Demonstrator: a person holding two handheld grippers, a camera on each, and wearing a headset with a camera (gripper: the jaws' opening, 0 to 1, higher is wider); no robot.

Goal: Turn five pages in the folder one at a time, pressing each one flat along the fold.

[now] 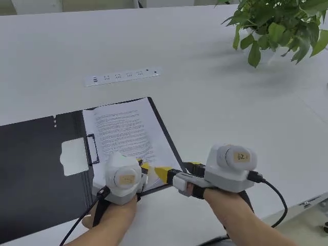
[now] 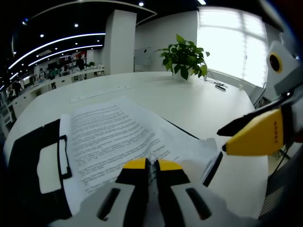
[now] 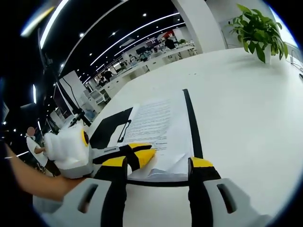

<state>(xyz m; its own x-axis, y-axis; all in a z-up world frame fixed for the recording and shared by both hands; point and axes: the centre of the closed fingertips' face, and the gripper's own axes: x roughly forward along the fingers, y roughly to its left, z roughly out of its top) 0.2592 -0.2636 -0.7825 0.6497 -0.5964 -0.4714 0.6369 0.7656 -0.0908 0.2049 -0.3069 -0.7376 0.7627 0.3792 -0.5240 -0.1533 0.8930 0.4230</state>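
I see the black folder [image 1: 31, 169] lying open on the white surface [image 1: 215, 102], its top page [image 1: 125, 128] on the right half. The fingers of my left gripper [image 2: 152, 164] sit together on that page's bottom edge. The fingers of my right gripper [image 3: 158, 163] stand apart at its lower right corner.

The folder [image 1: 31, 169] lies on the table [image 1: 230, 113], power strip [image 1: 122, 77] behind it.
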